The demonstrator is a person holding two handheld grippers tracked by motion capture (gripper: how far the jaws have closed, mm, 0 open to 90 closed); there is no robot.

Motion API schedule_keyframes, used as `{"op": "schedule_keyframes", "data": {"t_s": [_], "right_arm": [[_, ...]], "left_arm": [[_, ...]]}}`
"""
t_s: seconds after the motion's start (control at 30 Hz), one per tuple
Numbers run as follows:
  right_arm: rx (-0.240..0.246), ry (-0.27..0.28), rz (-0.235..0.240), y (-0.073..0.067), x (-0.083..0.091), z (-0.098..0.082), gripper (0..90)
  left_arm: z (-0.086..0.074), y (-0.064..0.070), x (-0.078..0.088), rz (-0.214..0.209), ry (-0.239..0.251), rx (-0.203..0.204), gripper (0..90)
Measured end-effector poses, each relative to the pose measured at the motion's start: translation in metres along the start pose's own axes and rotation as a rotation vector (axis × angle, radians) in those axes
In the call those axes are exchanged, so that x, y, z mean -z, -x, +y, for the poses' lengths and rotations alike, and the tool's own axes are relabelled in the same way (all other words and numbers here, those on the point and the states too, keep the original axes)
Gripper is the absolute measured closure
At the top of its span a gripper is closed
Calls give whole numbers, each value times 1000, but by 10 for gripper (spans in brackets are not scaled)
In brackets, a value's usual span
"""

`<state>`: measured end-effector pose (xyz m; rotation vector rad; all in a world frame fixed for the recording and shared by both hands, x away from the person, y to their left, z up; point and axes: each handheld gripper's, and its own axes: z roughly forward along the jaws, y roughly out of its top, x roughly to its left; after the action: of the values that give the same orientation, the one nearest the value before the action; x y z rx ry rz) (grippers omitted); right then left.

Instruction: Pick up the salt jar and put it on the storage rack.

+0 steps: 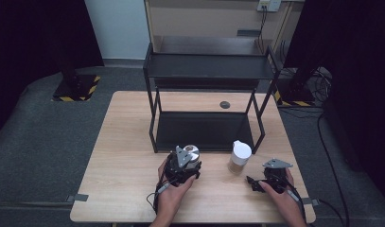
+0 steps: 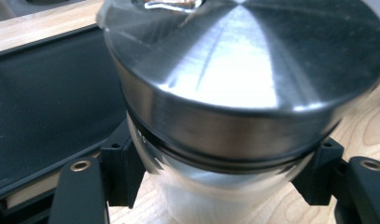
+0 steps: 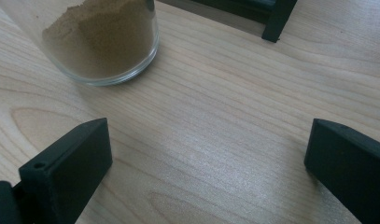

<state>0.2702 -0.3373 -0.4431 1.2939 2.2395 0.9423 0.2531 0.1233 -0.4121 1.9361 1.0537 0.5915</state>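
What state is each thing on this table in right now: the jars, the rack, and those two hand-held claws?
Steel-lidded jar: lid on, upright, clamped between the left claw's jaws, beside the rack's lower shelf.
White-lidded jar: lid on, upright on the table, holds brown powder, not gripped.
Left gripper: shut on the steel-lidded jar.
Right gripper: jaws wide apart, nothing between them, low over the wood.
Black rack: upright, both shelves bare.

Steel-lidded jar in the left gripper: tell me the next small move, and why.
Probably lift the steel-lidded jar and carry it toward the black rack. The left gripper is clamped on its glass body just below the lid, with the rack's lower shelf directly behind it.
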Motion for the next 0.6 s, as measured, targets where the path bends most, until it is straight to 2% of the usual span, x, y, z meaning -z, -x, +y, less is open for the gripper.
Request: {"op": "schedule_keyframes", "data": {"t_s": [0.6], "right_arm": [[-1,0,1,0,0,0,13]], "left_arm": [[18,-14,-26,28,-25,14,298]]}}
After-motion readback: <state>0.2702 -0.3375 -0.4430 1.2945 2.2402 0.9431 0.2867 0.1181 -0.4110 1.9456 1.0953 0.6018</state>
